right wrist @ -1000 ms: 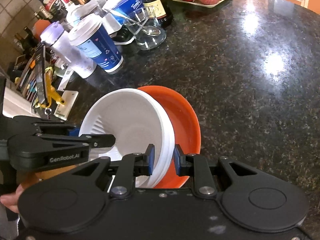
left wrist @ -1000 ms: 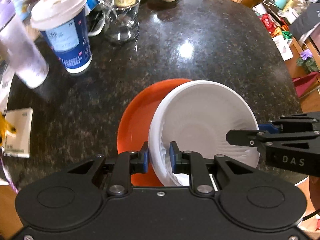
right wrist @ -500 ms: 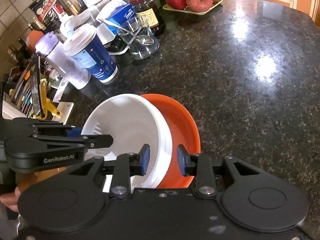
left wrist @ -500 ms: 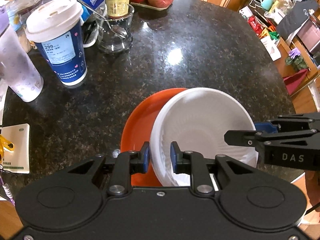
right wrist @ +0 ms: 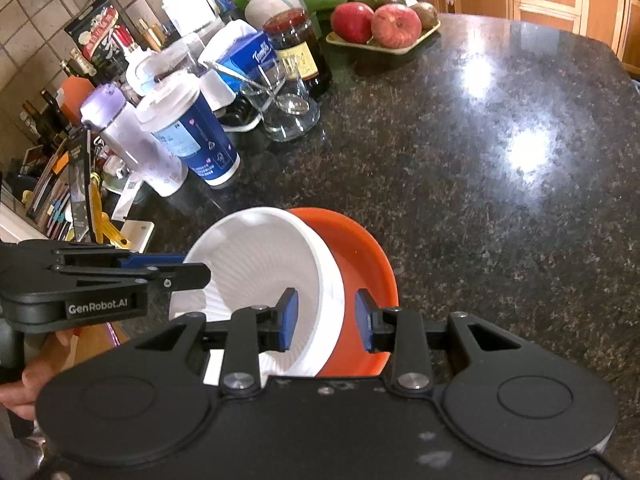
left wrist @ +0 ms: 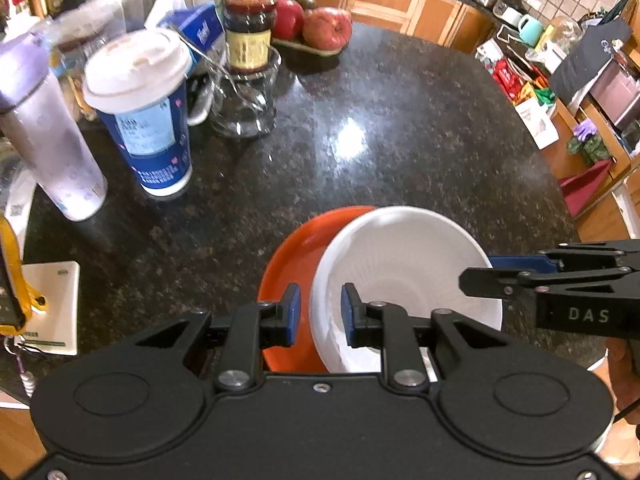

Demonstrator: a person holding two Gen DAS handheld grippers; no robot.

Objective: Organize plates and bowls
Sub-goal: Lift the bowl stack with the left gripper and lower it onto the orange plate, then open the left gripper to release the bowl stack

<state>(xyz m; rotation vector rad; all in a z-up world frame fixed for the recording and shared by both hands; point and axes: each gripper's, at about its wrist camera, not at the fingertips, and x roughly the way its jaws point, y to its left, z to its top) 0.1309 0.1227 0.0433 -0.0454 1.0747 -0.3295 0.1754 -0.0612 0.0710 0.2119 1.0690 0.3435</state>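
A white ribbed bowl rests tilted inside an orange plate on the black granite counter. My left gripper is open, its jaws astride the bowl's near rim without pinching it. My right gripper is open too, its jaws astride the bowl's wall with the orange plate beyond. Each gripper shows in the other's view at the bowl's side: the right one and the left one.
A blue paper cup, a lilac bottle, a glass with a spoon, a jar and a tray of apples stand at the counter's far left and back. A white card lies at the left edge.
Both grippers have opened and let go of the bowl's rim. The bowl has settled into the orange plate. Both cameras have pulled back and tilted up.
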